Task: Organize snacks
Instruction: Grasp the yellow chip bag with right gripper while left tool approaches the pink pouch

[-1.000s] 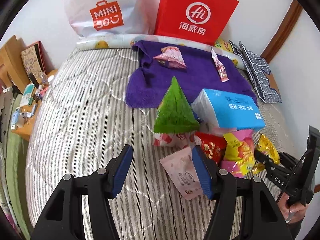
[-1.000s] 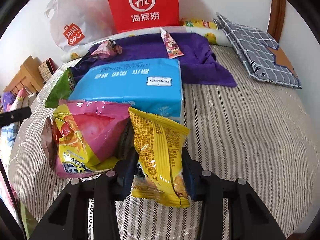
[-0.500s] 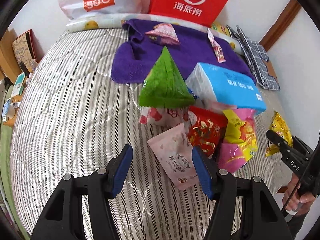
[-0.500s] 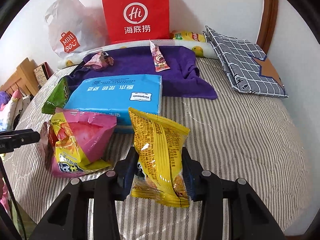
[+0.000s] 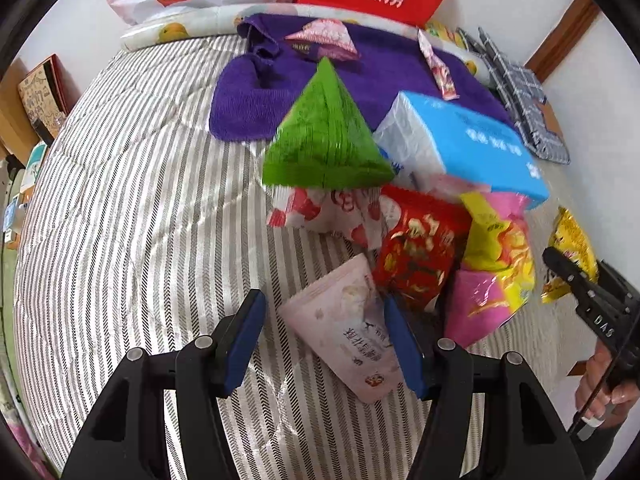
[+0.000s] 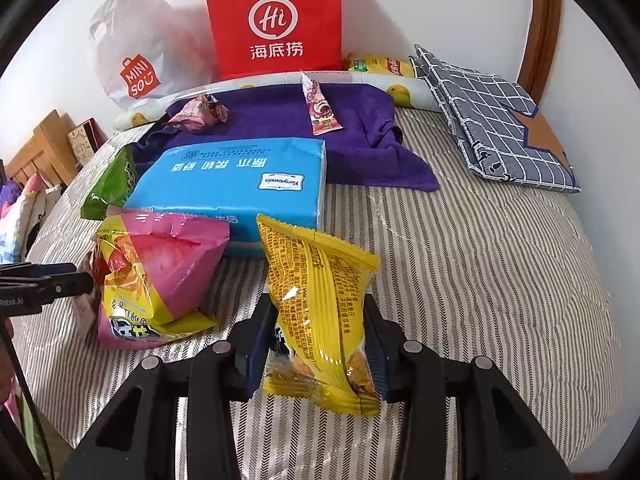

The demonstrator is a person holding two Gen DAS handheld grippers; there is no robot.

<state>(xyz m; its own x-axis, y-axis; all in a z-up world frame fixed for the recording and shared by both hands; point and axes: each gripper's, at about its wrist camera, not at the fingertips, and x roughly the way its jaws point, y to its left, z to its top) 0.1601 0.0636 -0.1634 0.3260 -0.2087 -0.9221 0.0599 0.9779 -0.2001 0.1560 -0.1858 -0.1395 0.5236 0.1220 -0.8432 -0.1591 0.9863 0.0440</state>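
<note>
A pale pink snack packet [image 5: 344, 328] lies flat on the striped bed. My left gripper [image 5: 324, 340] stands open astride it, with a gap at the left pad [image 5: 244, 340]. My right gripper [image 6: 316, 344] is shut on a yellow snack packet [image 6: 320, 300], held upright above the bed. The left wrist view shows the same yellow packet [image 5: 572, 240] at the far right. In a cluster lie a green packet [image 5: 324, 136], a red packet [image 5: 420, 248], a pink-and-yellow packet [image 6: 160, 272] and a white packet with red print [image 5: 320, 208].
A blue tissue pack [image 6: 232, 184] lies behind the cluster. A purple towel [image 6: 360, 136] at the back bears a pink packet [image 6: 200, 114] and a slim sachet [image 6: 320, 112]. A red paper bag [image 6: 276, 20], white shopping bag [image 6: 136, 56] and checked cloth [image 6: 500, 120] line the wall.
My left gripper has sunk and come forward, so the pale pink packet now lies between its fingers. The right gripper keeps its hold on the yellow packet and has hardly moved.
</note>
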